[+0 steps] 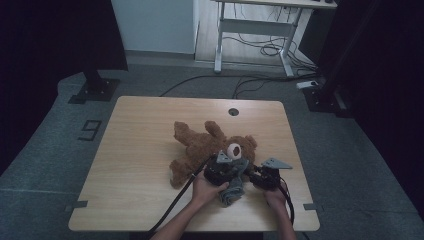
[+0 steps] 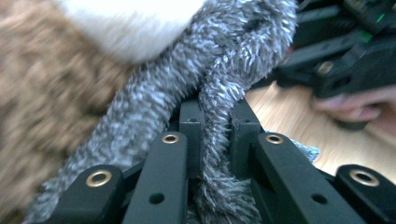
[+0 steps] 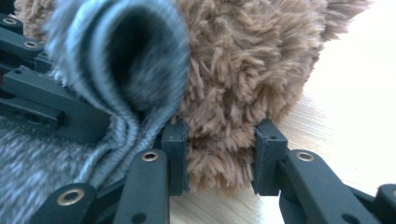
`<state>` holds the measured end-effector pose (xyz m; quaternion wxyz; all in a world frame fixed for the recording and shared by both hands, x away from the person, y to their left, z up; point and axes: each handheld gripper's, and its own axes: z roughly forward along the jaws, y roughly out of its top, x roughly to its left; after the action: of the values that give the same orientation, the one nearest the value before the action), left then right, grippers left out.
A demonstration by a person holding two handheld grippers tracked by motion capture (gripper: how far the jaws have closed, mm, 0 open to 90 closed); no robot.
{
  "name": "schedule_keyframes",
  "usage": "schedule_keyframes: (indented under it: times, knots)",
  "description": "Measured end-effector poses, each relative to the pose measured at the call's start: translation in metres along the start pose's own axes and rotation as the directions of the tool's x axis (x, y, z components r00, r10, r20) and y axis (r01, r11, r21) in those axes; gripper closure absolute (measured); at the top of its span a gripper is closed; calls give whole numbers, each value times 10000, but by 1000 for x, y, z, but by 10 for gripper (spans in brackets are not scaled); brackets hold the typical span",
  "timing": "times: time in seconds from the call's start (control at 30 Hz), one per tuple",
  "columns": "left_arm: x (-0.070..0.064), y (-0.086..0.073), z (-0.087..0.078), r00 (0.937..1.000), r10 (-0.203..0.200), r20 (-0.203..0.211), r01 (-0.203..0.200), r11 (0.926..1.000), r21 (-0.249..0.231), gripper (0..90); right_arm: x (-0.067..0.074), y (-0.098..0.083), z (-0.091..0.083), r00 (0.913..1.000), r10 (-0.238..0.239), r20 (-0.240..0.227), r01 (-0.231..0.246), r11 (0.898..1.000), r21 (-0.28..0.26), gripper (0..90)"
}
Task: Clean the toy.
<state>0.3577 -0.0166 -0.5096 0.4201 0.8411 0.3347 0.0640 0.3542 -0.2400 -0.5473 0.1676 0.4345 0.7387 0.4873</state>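
Note:
A brown teddy bear [image 1: 200,145] lies on the wooden table [image 1: 135,150] with its white-muzzled head toward the front right. A grey knitted cloth [image 1: 231,192] hangs by the head. My left gripper [image 1: 239,169] is at the bear's head, shut on a fold of the fuzzy grey cloth [image 2: 154,102], which runs up between its jaws [image 2: 215,121] toward the white muzzle [image 2: 130,23]. My right gripper [image 1: 251,174] comes in from the right. It is shut on a tuft of the bear's brown fur [image 3: 243,79], with the rolled grey cloth [image 3: 116,60] right beside its left jaw [image 3: 219,154].
The bear lies near the table's front right; bare wood spreads to the left and back. A round cable hole [image 1: 233,111] sits at the far edge. Beyond the table are a white desk frame [image 1: 260,30], floor cables [image 1: 260,80] and black stand bases [image 1: 92,90].

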Motion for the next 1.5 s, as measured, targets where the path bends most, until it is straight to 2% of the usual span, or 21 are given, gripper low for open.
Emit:
schedule_keyframes:
  times: [0.07,0.1,0.2,0.27,0.43,0.6,0.73,0.87,0.97,1.13,1.2,1.3,1.37,1.4,1.5]
  knots:
    - [6,-6,-8,9999,-9,-170,9,10000,18,787,0,0,0,10000,5,-22,-5,10000,-5,643]
    - [12,-10,-14,9997,-166,-182,165,9998,-92,787,-1,0,0,10000,-2,-29,2,10000,-6,642]
    - [33,-18,-33,9960,-872,175,879,9952,-441,786,-1,0,0,10000,-5,-44,4,10000,-20,642]
    - [42,-22,-45,9925,-1152,402,1177,9909,-654,786,-1,0,0,10000,-5,-62,5,10000,-27,642]
    - [54,-30,-68,9903,-1336,380,1366,9863,-927,786,-1,0,0,10000,-17,-85,16,10000,-32,642]
    - [70,-46,-78,9802,-1846,715,1911,9766,-989,783,0,0,0,9999,-98,-67,98,9999,-31,643]
    - [78,-59,-87,9776,-2002,643,2053,9748,-872,783,-1,0,0,9999,-96,-89,95,10000,-27,643]
    - [91,-72,-100,9743,-2207,449,2229,9734,-525,783,-1,0,-1,9999,-111,-101,111,9999,-7,643]
    - [99,-78,-110,9713,-2359,295,2372,9701,-518,783,-1,0,-1,9998,-141,-115,141,9999,3,643]
    - [110,-84,-130,9676,-2518,-194,2500,9657,-702,783,-1,-1,0,9999,-126,-97,125,9999,-22,643]
    - [112,-84,-139,9654,-2586,-332,2546,9624,-947,783,-1,-1,0,9999,-120,-96,119,9999,-40,643]
    - [111,-79,-150,9668,-2521,-421,2446,9604,-1334,782,-1,-1,0,9999,-110,-88,110,9999,-52,643]
    - [108,-69,-156,9712,-2340,-446,2245,9617,-1573,781,-1,-1,0,9999,-111,-83,110,9999,-56,643]
    - [106,-60,-157,9747,-2182,-481,2079,9646,-1619,781,-1,-1,0,9999,-109,-80,108,9999,-58,643]
    - [102,-37,-154,9800,-1941,-439,1835,9669,-1775,781,-2,-1,1,9999,-104,-71,104,9999,-79,643]
